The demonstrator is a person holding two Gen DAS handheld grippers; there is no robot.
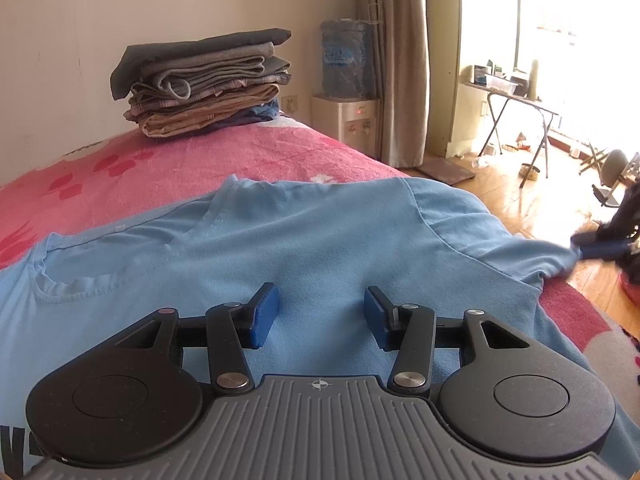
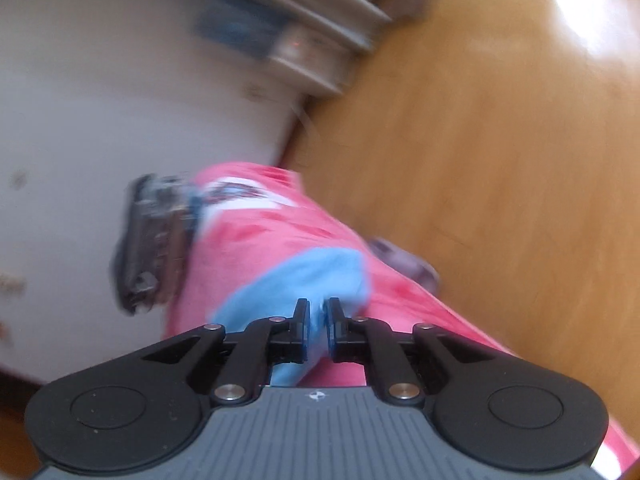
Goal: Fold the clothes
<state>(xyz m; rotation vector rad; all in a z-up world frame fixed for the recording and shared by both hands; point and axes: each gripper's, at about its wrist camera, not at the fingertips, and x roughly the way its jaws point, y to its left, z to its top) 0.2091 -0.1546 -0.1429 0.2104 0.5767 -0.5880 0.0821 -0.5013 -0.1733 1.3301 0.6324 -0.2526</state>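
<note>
T-shirt (image 1: 304, 240), light blue, lies spread flat on the pink blanket (image 1: 168, 168) covering the bed, collar toward the wall-side edge, body running back under the left camera. Dark print is partly visible at its lower left edge. One sleeve (image 1: 532, 256) stretches out to the bed's floor-side edge.

Left gripper (image 1: 320, 312) hovers over the shirt's chest area, blue pads (image 1: 264, 314) apart, only flat cloth showing between them, nothing pinched. Can't tell whether the tips touch the fabric.

Right gripper (image 2: 319, 322): fingers nearly together, clamped on a fold of the blue sleeve (image 2: 316, 276); fabric fills the narrow gap and bunches out ahead of the tips. The left view confirms it: blue fingertips of that gripper (image 1: 592, 249) are at the sleeve end, at the bed's floor-side edge, with the sleeve drawn taut toward them. The right view is rolled and motion-blurred, so detail is poor.

Stack of folded clothes (image 1: 204, 84), greys, plaid and tan, sits at the bed's far corner against the wall, well apart from the shirt.

Beyond the bed: water dispenser (image 1: 348, 92) beside the curtain (image 1: 404, 60), folding table (image 1: 516, 100) near the bright window, wooden floor (image 1: 520, 196). Small blurred object on the floor beside the bed in the right view; can't identify it.
</note>
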